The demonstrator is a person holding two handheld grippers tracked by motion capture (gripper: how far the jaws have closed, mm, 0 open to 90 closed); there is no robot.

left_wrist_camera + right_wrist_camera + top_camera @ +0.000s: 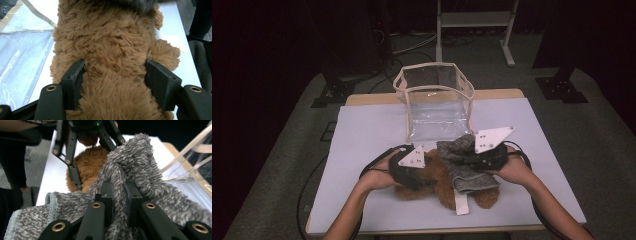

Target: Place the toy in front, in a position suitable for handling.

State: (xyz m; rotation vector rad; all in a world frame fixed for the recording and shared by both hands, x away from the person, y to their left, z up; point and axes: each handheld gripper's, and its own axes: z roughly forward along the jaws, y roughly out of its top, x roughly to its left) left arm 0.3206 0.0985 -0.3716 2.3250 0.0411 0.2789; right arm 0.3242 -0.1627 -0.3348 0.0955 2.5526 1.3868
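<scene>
Left claw half-open, clamped across brown plush teddy bear lying on tabletop; right claw pinched shut on grey fuzzy cloth, draped over bear, just right of left claw.

In the high view, a grey fleece cloth hid the middle of a brown plush toy, and the right tongs were buried in its folds. The left gripper view cropped the toy at the top and bottom edges, with the cloth a blur above it.
</scene>
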